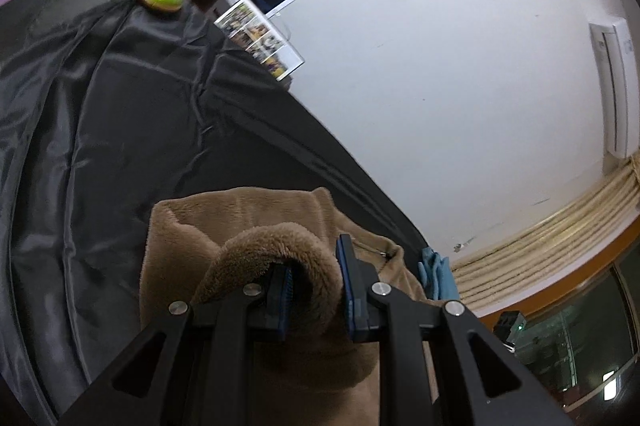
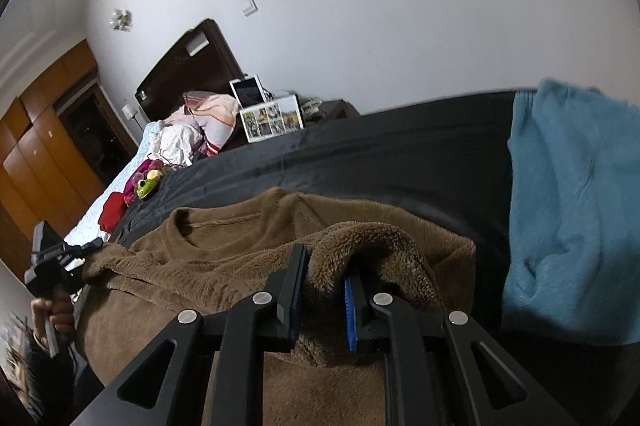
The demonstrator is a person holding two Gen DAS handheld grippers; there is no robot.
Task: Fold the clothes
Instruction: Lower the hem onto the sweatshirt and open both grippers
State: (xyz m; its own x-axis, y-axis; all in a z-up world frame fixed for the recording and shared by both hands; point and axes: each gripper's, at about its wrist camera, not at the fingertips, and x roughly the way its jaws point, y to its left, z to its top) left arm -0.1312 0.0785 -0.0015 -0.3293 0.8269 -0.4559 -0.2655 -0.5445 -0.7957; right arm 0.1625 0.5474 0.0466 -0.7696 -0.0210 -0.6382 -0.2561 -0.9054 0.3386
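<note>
I have both tools clamped on the brown fleece top (image 2: 248, 258), left tool (image 1: 314, 290) and right tool (image 2: 322, 300) each pinching a thick edge fold. It lies near on the black sheet (image 1: 120, 130): soft, light, floppy, best gripped at its edges.

Both wrist views skim low over the brown fleece (image 1: 248, 226); shared

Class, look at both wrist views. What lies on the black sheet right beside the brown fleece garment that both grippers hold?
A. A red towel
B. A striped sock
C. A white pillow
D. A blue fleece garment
D: in the right wrist view a blue fleece garment lies on the black sheet next to the brown fleece garment, which the right gripper and the left gripper each pinch by a fold.
</note>
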